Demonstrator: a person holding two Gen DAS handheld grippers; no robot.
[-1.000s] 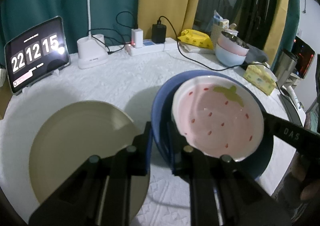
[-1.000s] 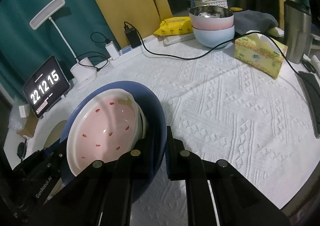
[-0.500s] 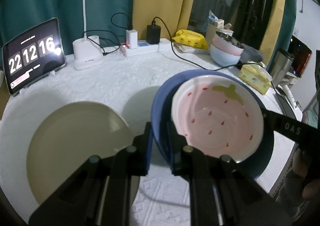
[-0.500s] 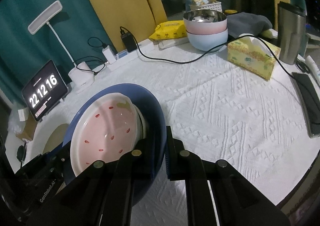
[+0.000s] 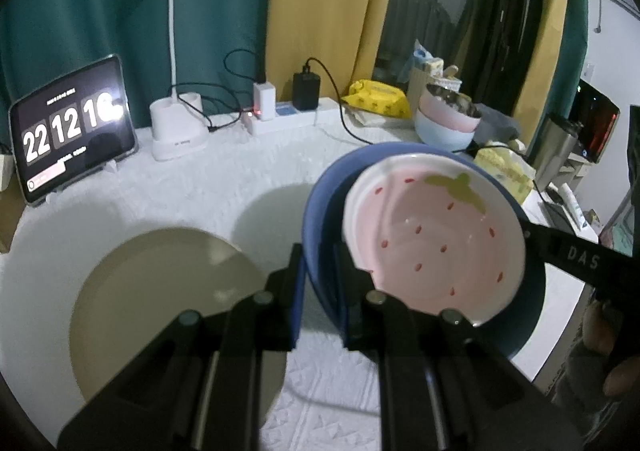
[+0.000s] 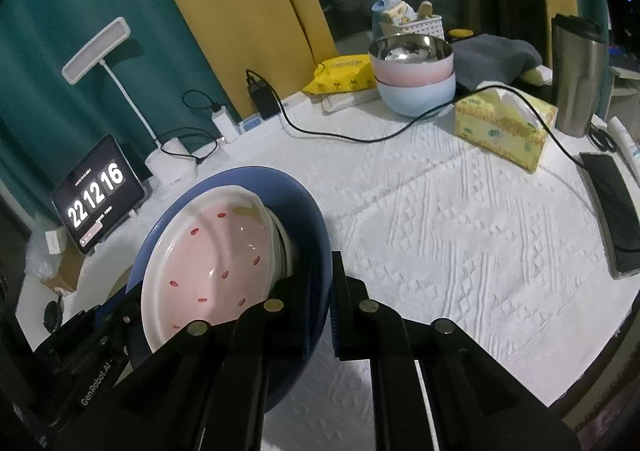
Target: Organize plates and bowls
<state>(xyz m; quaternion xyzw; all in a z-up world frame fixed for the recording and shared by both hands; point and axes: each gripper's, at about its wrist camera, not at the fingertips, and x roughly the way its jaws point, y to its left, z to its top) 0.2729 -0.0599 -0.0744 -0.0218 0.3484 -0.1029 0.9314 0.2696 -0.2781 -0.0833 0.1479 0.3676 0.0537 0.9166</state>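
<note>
A blue plate (image 5: 320, 211) carries a pink strawberry-pattern bowl (image 5: 436, 243). Both are held up above the table. My left gripper (image 5: 320, 263) is shut on the blue plate's near rim. My right gripper (image 6: 322, 271) is shut on the opposite rim of the same blue plate (image 6: 312, 219), with the strawberry bowl (image 6: 216, 251) inside it. A beige plate (image 5: 160, 307) lies flat on the white tablecloth, below and left of the held stack. A pink bowl nested in a light blue bowl (image 6: 414, 75) stands at the back of the table.
At the back stand a tablet clock (image 5: 72, 127), a white desk lamp (image 5: 176, 123) and a power strip with chargers (image 5: 288, 111). A yellow tissue box (image 6: 504, 123), a steel tumbler (image 6: 578, 75) and a phone (image 6: 612, 203) are at the right. A black cable (image 6: 360, 135) crosses the cloth.
The plate with the bowl has risen higher above the table in both grippers. The table and beige plate look farther below. The grips are unchanged.
</note>
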